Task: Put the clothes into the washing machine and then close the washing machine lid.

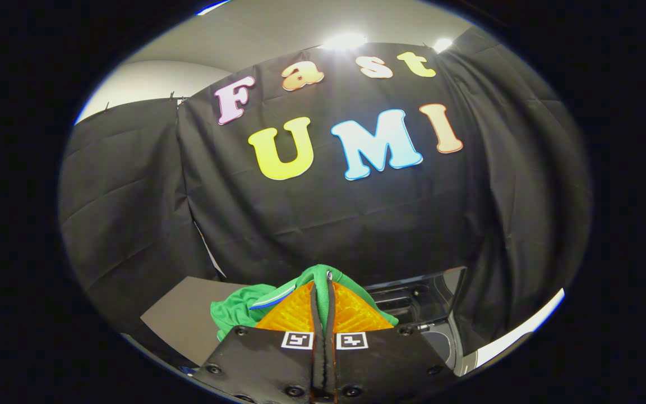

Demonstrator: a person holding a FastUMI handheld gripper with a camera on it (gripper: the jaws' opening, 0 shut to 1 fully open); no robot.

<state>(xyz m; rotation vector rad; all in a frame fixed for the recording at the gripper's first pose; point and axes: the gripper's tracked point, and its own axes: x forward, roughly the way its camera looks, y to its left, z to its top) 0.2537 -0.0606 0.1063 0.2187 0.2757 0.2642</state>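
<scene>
My gripper (pixel 323 292) pinches the green garment (pixel 244 306) between both fingers; the washing machine (pixel 429 306) sits at two o'clock.

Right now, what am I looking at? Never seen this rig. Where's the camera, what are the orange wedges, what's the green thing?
The camera rides on a handheld two-finger gripper that a person carries; there is no robot arm. It looks forward along the fingers, and the fisheye lens bends the scene into a round picture.

The orange wedges are the pads of the two fingers. They are pressed together, with a fold of green garment pinched between them; the rest of the cloth bunches over the tips and hangs to the left. The gripper is shut on it and seems to hold it up in the air.

Beyond the fingers, lower right, is the washing machine, its dark lid standing open. To the left lies a flat grey surface. Behind everything hangs the booth's black cloth wall.
</scene>
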